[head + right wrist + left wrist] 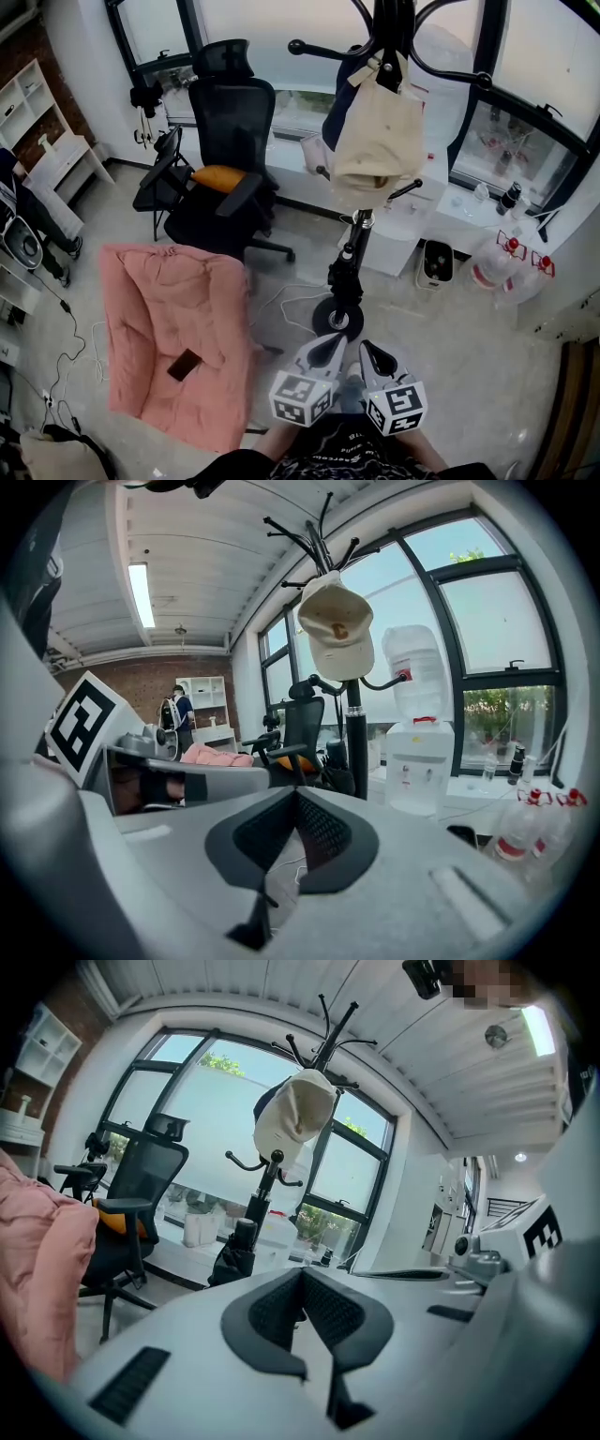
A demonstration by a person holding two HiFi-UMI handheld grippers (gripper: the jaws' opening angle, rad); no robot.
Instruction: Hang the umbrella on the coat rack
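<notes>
— Where is the umbrella (234, 1255) sitting?

— We're seeing it right against the pole of the coat rack (354, 733), low down under the cream bag (377, 131), well ahead of us (hooked on or only leaning, we cannot tell).

— Which way is it running?

— It's standing upright, with its long axis along the pole. The handle is pointing up and the folded cloth is hanging toward the floor.

— And the claws?

— We're holding both low by our body, side by side, aiming at the rack. The left claw (302, 1279) is closed on nothing, and so is the right claw (295, 803). We're guessing they're resting there because neither is carrying anything.
</notes>
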